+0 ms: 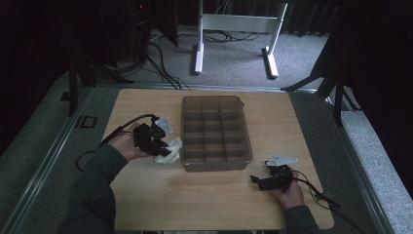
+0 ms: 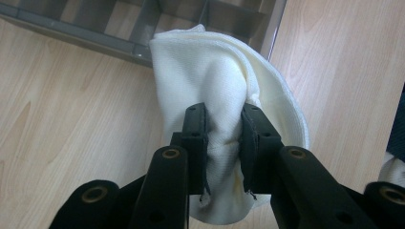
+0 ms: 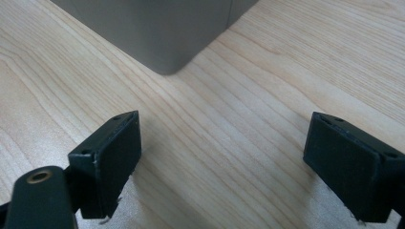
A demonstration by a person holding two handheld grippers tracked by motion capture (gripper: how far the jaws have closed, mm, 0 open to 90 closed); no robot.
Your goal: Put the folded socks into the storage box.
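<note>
A white cloth (image 2: 224, 95) is pinched between the jaws of my left gripper (image 2: 223, 138), just off the near left corner of the grey divided tray (image 2: 119, 43). From above, the cloth (image 1: 171, 150) bulges at the left side of the tray (image 1: 243, 146), with the left gripper (image 1: 163, 146) shut on it. My right gripper (image 1: 256, 181) lies low near the table's front right, jaws wide apart with bare wood between them (image 3: 222, 162). The tray's near right corner (image 3: 165, 47) stands just ahead of it.
The tray's several compartments look empty. A wooden tabletop (image 1: 195, 200) spreads in front of the tray. Cables trail from both grippers. A white desk frame (image 1: 234, 29) and dark stands rise on the floor beyond the table.
</note>
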